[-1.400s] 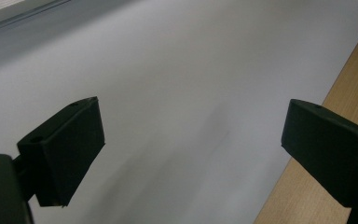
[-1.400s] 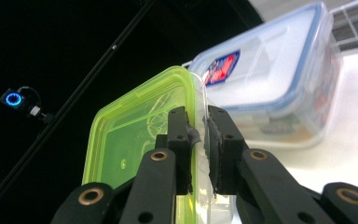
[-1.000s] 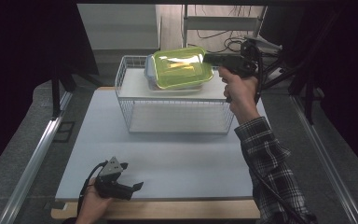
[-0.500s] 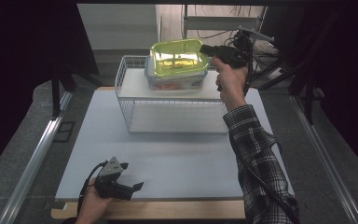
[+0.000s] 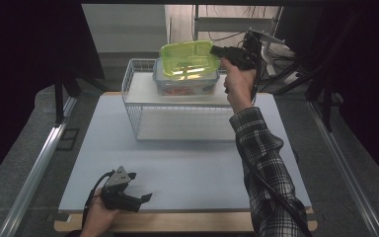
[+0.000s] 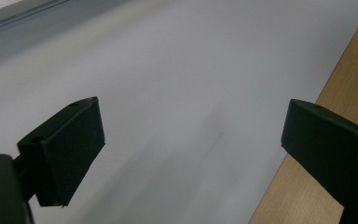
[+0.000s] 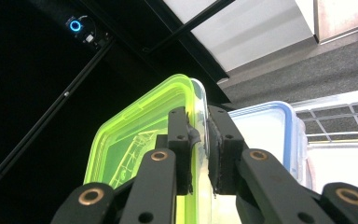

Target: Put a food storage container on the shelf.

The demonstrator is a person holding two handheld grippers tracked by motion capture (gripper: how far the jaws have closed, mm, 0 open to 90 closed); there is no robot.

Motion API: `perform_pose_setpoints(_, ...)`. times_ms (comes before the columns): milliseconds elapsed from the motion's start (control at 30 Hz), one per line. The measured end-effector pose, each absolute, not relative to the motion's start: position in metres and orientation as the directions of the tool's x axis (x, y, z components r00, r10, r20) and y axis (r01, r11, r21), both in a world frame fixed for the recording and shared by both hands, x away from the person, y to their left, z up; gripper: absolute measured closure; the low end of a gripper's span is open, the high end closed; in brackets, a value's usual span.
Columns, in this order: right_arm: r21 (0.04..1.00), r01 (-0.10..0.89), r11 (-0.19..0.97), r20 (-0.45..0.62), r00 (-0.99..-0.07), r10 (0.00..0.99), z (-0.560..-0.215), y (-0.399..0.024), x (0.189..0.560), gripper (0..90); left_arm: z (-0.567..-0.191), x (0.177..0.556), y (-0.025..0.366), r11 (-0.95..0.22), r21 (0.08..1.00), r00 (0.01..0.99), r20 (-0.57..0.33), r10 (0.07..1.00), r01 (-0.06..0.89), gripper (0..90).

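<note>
Left gripper (image 6: 191,154) jaws wide apart over white mat (image 6: 177,70), wooden table edge (image 6: 303,196) alongside.

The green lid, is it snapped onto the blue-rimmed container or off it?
Off. The right gripper pinches the green lid by its edge and holds it raised and tilted above the blue-rimmed container, which sits on the wire rack.

high: above, facing forward-down | tool cams: close along jaws | shared: white mat (image 5: 187,163)

Lab: dark curtains (image 5: 24,59), cables (image 5: 276,47)
</note>
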State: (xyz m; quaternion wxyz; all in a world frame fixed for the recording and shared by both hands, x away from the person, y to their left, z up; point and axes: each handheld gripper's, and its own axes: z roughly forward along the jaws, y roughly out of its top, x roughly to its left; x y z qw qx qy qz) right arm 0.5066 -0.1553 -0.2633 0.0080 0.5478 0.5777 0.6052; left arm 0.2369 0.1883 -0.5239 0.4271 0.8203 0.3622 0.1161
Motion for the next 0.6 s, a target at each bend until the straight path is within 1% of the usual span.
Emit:
perform_pose_setpoints(233,0.725,0.612,-0.317,0.623,-0.388,0.679,-0.2663,-0.1519,0.5076,77.4,-0.5241,0.237,0.188,-0.373,0.785,0.711,-0.119,0.693,0.494,6.0)
perform_pose_setpoints(267,0.737,0.607,-0.297,0.6,-0.387,0.7,-0.2662,-0.1504,0.5081,74.7,-0.524,0.2369,0.1879,-0.374,0.785,0.712,-0.118,0.692,0.494,6.0)
perform_pose_setpoints(333,0.749,0.599,-0.282,0.579,-0.385,0.719,-0.2663,-0.1493,0.508,72.5,-0.524,0.2369,0.1879,-0.374,0.785,0.712,-0.118,0.692,0.494,6.0)
perform_pose_setpoints(400,0.755,0.599,-0.268,0.568,-0.391,0.724,-0.267,-0.1489,0.5089,68.4,-0.524,0.2368,0.1878,-0.375,0.784,0.712,-0.117,0.692,0.494,6.0)
perform_pose_setpoints(433,0.755,0.599,-0.268,0.568,-0.391,0.724,-0.267,-0.1489,0.5089,68.4,-0.524,0.2368,0.1878,-0.375,0.784,0.712,-0.117,0.692,0.494,6.0)
perform_pose_setpoints(500,0.759,0.597,-0.258,0.558,-0.394,0.731,-0.2665,-0.1493,0.5091,62.3,-0.5239,0.2367,0.1877,-0.376,0.785,0.712,-0.116,0.692,0.493,6.0)
perform_pose_setpoints(600,0.771,0.585,-0.25,0.543,-0.4,0.738,-0.2643,-0.1509,0.5071,58.7,-0.5236,0.2365,0.1877,-0.377,0.784,0.712,-0.114,0.693,0.493,6.0)
